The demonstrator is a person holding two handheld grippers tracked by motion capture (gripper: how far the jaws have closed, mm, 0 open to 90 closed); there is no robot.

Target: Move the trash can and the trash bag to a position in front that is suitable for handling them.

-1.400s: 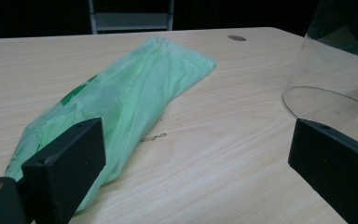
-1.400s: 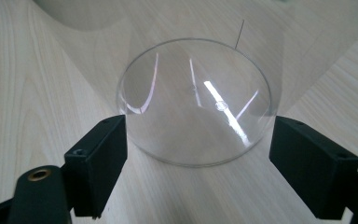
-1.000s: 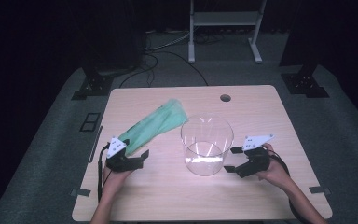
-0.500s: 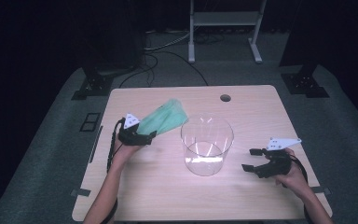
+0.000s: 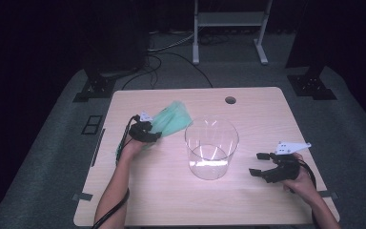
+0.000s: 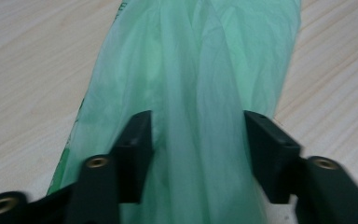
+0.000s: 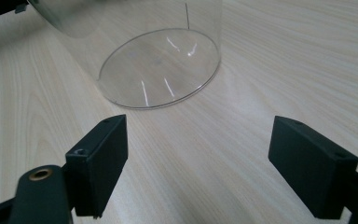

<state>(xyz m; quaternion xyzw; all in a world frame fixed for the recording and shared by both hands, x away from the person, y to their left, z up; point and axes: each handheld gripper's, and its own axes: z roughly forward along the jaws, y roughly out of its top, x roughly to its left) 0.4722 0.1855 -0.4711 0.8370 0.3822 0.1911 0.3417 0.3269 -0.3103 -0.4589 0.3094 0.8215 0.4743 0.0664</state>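
Between the half-closing jaws of the left gripper (image 6: 196,156), green bag (image 6: 191,74) lengthwise, pads not yet pinching; right gripper (image 7: 198,163) wide, off by the tub (image 7: 158,60).

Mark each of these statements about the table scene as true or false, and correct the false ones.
1. The green plastic bag lies between the jaws of the left hand-held gripper. True; those jaws have just been closing around it.
2. The clear container lies tipped on its side. False: it stands upright on the table, open end up.
3. The right hand-held gripper holds the container. False: its jaws are wide open with bare wood between them, apart from the container.
4. The bag lies on the container's left in the high view. True.
5. The bag is already inside the container. False: it lies on the table outside it.
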